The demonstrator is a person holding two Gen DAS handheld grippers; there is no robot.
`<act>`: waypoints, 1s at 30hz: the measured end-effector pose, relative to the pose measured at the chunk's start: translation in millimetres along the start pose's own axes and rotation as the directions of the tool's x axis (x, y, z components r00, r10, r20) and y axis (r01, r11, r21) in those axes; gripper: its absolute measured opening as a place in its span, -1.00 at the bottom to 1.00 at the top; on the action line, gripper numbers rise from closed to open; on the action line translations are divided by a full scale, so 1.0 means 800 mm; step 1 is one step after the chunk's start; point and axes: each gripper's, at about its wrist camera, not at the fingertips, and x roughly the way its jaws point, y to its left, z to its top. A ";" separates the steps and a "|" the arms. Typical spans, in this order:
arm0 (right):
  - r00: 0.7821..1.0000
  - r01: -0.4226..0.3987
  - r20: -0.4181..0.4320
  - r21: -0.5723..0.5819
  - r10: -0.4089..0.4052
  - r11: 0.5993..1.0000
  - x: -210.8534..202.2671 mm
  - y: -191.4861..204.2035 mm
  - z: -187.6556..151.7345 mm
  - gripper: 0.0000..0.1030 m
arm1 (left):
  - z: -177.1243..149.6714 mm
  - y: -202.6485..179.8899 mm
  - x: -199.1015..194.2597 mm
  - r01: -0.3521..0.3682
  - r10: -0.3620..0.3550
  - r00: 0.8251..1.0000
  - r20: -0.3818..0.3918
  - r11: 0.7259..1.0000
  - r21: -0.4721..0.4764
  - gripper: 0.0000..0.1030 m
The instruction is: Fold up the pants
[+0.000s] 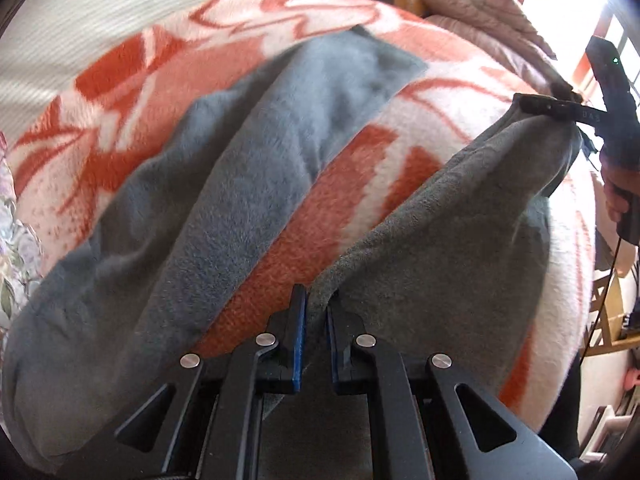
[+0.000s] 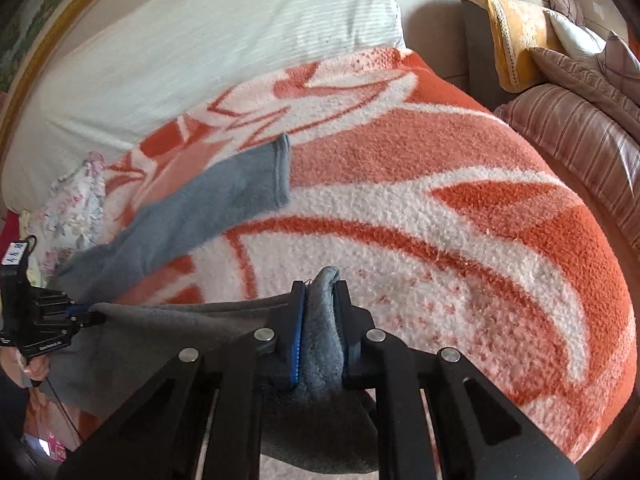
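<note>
Holding grey pants (image 1: 248, 184) over an orange-and-white blanket (image 2: 440, 208).
Left gripper (image 1: 316, 320) and right gripper (image 2: 320, 308) are both clamped on the fabric, jaws nearly closed.

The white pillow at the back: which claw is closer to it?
Hard to call. Both the left claw and right claw grip the gray pants at the near edge, far from the pillow.
</note>
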 end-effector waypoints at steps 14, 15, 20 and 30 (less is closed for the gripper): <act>0.984 0.142 0.106 0.019 -0.143 0.990 -0.035 -0.008 -0.020 -0.07 | -0.016 0.012 -0.043 0.025 -0.022 0.997 0.072 0.999 -0.045 0.04; 0.981 0.144 0.127 0.029 -0.146 0.989 -0.044 -0.010 -0.028 -0.07 | -0.018 0.010 -0.045 0.021 -0.018 0.997 0.074 0.999 -0.038 0.04; 0.988 0.099 0.119 0.017 -0.101 0.995 -0.049 -0.006 -0.024 -0.07 | -0.018 0.018 -0.049 -0.004 0.006 0.997 0.077 1.000 -0.031 0.04; 0.998 -0.029 0.060 -0.030 0.030 0.999 0.019 0.052 0.073 -0.07 | 0.016 0.112 -0.049 -0.057 0.071 0.994 0.087 0.985 -0.164 0.04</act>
